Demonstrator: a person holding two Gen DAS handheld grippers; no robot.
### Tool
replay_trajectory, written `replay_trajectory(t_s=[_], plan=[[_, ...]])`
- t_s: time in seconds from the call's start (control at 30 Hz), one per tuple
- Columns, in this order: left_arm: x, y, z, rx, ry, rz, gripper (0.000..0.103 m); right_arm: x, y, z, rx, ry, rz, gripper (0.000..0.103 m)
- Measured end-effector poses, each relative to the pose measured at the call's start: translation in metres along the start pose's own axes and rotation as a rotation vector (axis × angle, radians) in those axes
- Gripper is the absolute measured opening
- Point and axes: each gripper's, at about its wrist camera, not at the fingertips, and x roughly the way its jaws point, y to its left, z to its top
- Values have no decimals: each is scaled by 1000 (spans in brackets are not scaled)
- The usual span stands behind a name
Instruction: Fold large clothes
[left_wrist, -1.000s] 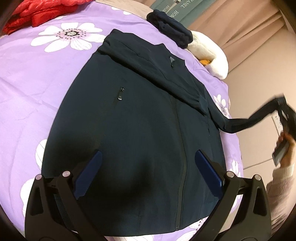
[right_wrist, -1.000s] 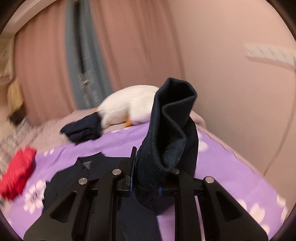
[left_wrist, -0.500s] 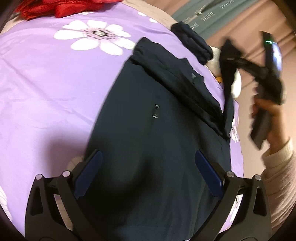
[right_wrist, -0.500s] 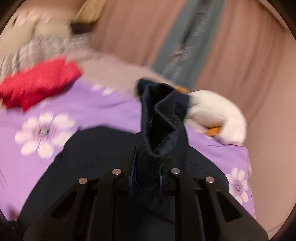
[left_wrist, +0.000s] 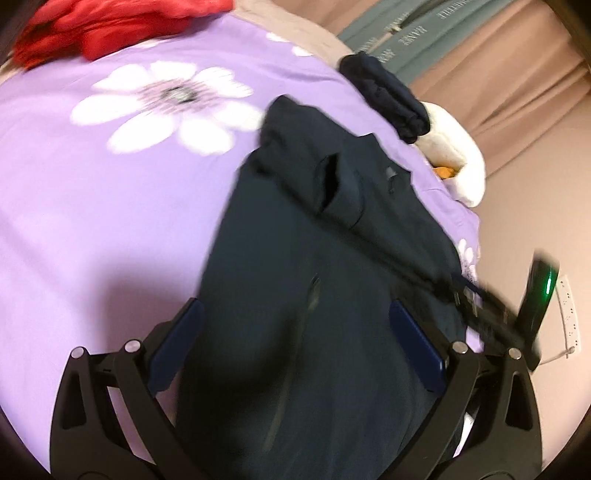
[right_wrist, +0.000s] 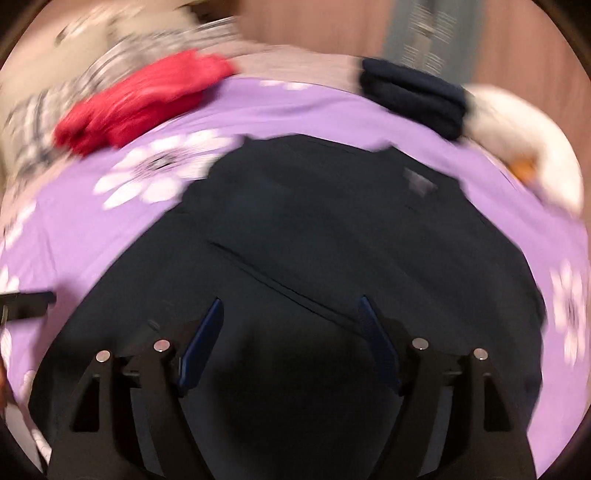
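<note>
I see the dark navy jacket (left_wrist: 314, 295) spread flat on the purple flowered bedspread (left_wrist: 92, 203), and I place everything else by it. Past its far left corner lies a heap of red clothing (left_wrist: 110, 26), touching the bedspread's edge. My left gripper (left_wrist: 291, 332) hovers over the jacket's near half with its blue-padded fingers (left_wrist: 177, 339) wide apart and nothing between them; the left finger hangs over the jacket's left edge, the right one over its body. One sleeve (left_wrist: 332, 184) is folded across the jacket's chest, its cuff lying near the collar. Beyond the collar sits a small folded dark garment (left_wrist: 388, 99), and just to the right of that a white plush toy (left_wrist: 454, 162) with an orange patch. At the jacket's right edge the right gripper's black body shows, blurred, with a green light on it. From the right wrist, my right gripper (right_wrist: 291, 343) also hangs above the jacket (right_wrist: 332, 258), fingers (right_wrist: 201, 343) spread and gripping nothing, with the red clothing (right_wrist: 140, 99) to the far left, the dark garment (right_wrist: 413, 96) and plush toy (right_wrist: 524, 147) to the far right. Both views are smeared by motion.
</note>
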Motion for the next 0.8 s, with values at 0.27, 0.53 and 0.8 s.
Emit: replay_trajectory(t_s=[0.27, 0.53, 0.8], plan=[[102, -52, 85, -53, 65, -134, 100, -33, -128, -67, 199, 2, -219, 75], [175, -48, 109, -194, 180, -79, 33, -36, -182, -99, 260, 6, -265, 75], [135, -105, 144, 58, -79, -119, 6, -13, -201, -70, 249, -57, -253, 67]])
